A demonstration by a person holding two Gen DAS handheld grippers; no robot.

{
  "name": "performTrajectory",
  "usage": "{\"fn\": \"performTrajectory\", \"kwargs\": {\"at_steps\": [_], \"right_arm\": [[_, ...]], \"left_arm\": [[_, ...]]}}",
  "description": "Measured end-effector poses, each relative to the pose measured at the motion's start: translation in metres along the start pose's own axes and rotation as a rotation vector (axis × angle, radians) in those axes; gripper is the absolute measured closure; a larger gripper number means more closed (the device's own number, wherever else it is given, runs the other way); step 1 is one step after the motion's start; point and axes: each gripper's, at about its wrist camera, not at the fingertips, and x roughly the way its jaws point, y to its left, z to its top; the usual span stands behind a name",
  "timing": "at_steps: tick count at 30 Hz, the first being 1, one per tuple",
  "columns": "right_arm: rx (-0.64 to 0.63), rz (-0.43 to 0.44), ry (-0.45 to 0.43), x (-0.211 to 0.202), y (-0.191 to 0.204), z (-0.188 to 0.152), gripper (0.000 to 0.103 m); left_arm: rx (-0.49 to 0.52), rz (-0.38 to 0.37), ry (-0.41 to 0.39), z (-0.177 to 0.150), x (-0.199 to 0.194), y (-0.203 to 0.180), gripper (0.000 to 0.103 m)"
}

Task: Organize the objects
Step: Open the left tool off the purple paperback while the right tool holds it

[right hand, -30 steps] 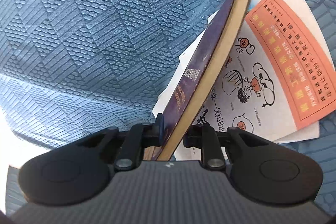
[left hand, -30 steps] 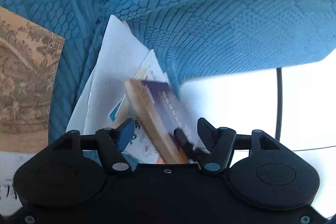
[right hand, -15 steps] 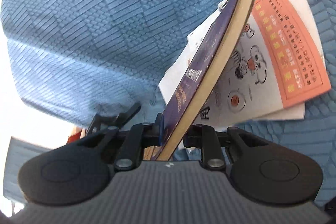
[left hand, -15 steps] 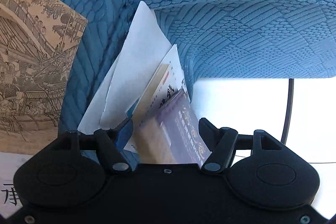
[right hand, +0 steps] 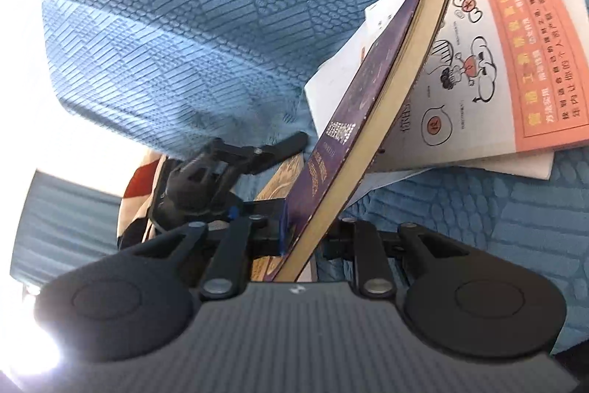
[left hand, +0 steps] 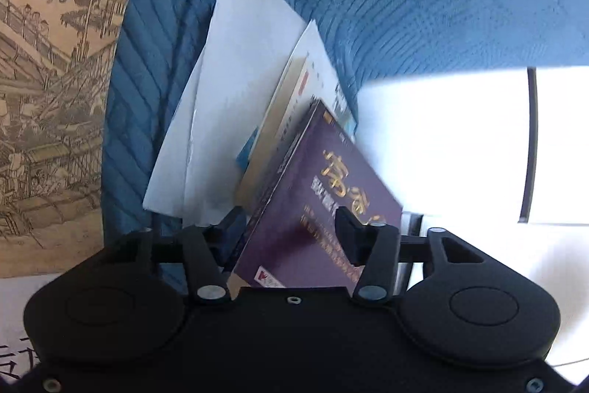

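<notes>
Left gripper (left hand: pixel 291 231) has just been narrowing around the purple book (left hand: pixel 324 194), cover between its jaws, contact unclear. Right gripper (right hand: pixel 307 231) is clamped on the book's edge, tilted over the white booklets (right hand: pixel 460 91) on the blue sofa (right hand: pixel 165 24). Probably a handover.

A purple book (left hand: pixel 324 194) with gold letters is seen between the black fingers (left hand: pixel 348 227). Blue patterned fabric (left hand: pixel 423 6) is seen behind, white papers (left hand: pixel 243 69) beside, an orange-banded booklet (right hand: pixel 522 61).

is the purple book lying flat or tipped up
Tipped up: the purple softcover book stands on edge, slanted, its lower end clamped in the right tongs, above the white booklets.
</notes>
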Motion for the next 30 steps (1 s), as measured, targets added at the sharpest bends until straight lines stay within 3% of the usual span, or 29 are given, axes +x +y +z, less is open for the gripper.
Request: {"fn": "performTrajectory", "kwargs": {"at_steps": [4, 9, 19, 30], "right_arm": [[0.031, 0.000, -0.008, -0.004, -0.005, 0.001, 0.082], [0.097, -0.057, -0.073, -0.012, -0.015, 0.007, 0.075], [0.207, -0.172, -0.186, -0.021, -0.026, 0.007, 0.071], [0.156, -0.220, -0.144, -0.038, -0.009, -0.009, 0.071]], "left_arm": [[0.006, -0.016, -0.014, -0.003, -0.004, 0.002, 0.065], [0.050, -0.053, -0.016, -0.008, -0.003, -0.013, 0.084], [0.128, -0.003, -0.032, -0.044, -0.001, -0.034, 0.086], [0.185, 0.084, -0.146, -0.093, -0.036, -0.053, 0.083]]}}
